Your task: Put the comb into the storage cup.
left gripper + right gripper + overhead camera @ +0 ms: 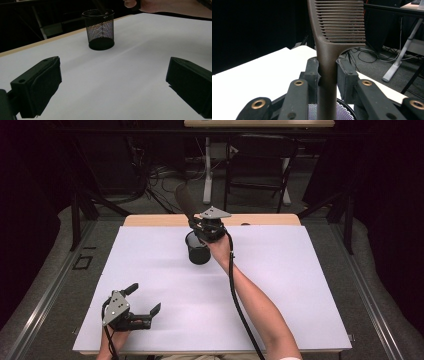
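Right now my right gripper (327,72) pinches a brown comb (337,27) by its handle, teeth end up toward twelve o'clock, handle reaching down into the black mesh cup (198,251) directly below on the white table (300,290). Down at seven o'clock, my left gripper (143,301) rests with jaws spread, well apart from the cup.

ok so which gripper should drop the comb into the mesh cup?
Right. The right gripper is already shut on the comb, whose handle end sits at the rim of the mesh cup. The left gripper sits open near the table's front edge, away from the cup.
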The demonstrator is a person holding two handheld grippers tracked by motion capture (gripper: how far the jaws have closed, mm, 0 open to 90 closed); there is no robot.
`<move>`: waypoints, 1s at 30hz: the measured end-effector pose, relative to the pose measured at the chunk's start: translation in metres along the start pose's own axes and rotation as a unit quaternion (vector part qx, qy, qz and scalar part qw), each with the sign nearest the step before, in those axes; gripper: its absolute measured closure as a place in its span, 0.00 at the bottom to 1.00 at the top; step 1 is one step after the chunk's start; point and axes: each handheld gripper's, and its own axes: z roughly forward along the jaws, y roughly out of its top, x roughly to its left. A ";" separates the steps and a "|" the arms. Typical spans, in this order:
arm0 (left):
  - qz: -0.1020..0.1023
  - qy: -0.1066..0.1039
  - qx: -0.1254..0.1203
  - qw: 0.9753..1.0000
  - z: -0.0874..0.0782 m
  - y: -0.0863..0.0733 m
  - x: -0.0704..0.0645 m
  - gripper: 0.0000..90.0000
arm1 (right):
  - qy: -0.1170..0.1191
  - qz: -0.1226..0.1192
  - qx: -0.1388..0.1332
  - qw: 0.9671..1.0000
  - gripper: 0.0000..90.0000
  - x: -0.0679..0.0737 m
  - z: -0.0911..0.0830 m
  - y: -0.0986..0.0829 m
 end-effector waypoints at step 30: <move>0.001 0.001 0.000 1.000 0.000 0.000 0.000 0.00 | 0.007 0.004 0.023 1.000 0.81 0.002 0.006 -0.012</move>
